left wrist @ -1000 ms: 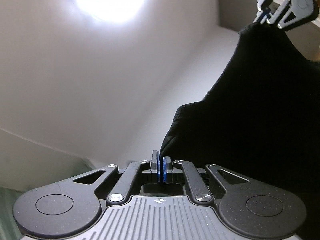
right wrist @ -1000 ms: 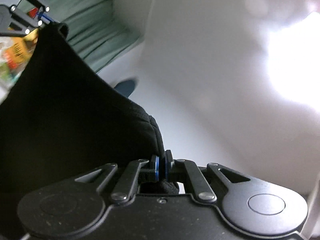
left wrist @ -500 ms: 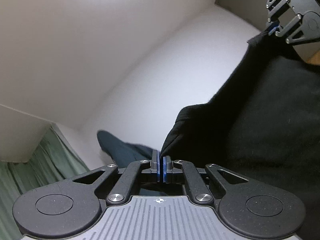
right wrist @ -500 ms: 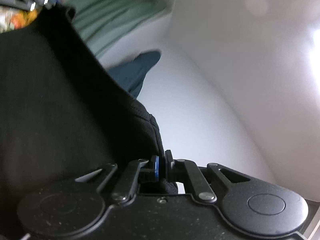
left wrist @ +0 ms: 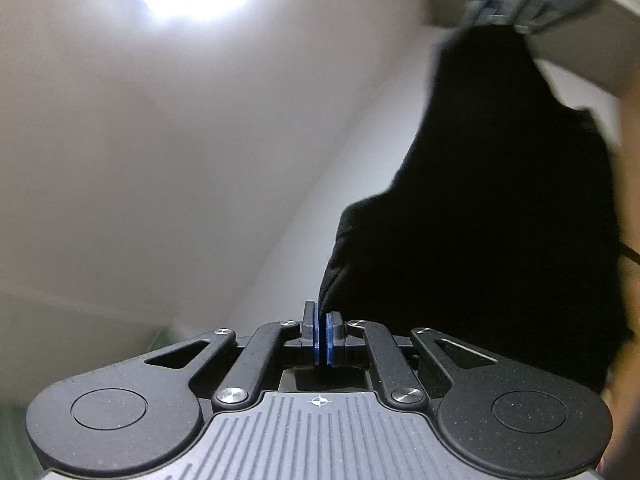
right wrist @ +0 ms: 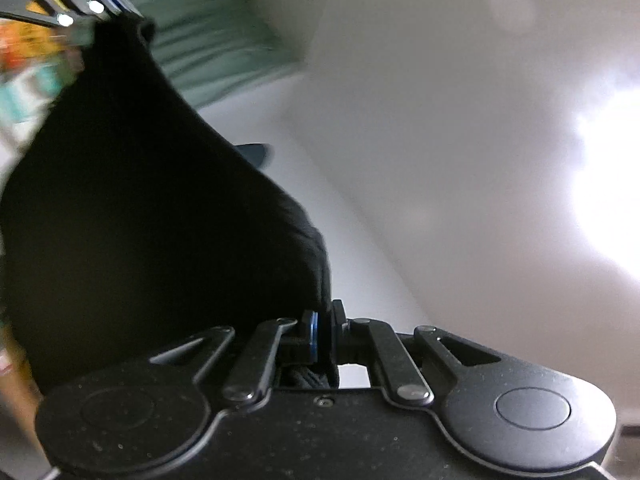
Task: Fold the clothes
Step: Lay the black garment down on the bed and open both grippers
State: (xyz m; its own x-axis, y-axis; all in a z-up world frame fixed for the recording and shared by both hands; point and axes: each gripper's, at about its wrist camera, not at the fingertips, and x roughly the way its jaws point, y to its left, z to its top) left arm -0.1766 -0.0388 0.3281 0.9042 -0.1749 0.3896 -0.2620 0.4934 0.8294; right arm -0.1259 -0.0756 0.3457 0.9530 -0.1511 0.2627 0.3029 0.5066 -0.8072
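Overhead, left wrist view: left claw clenched on the black garment, whose far corner hangs from the right claw; pale wall open leftward. Right wrist view: right claw grasping the garment's edge; green curtain, blurred white surface beyond.

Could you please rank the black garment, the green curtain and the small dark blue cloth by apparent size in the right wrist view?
1. Black garment, largest.
2. Green curtain, though blurred and partly hidden.
3. Dark blue cloth, mostly hidden behind the garment.
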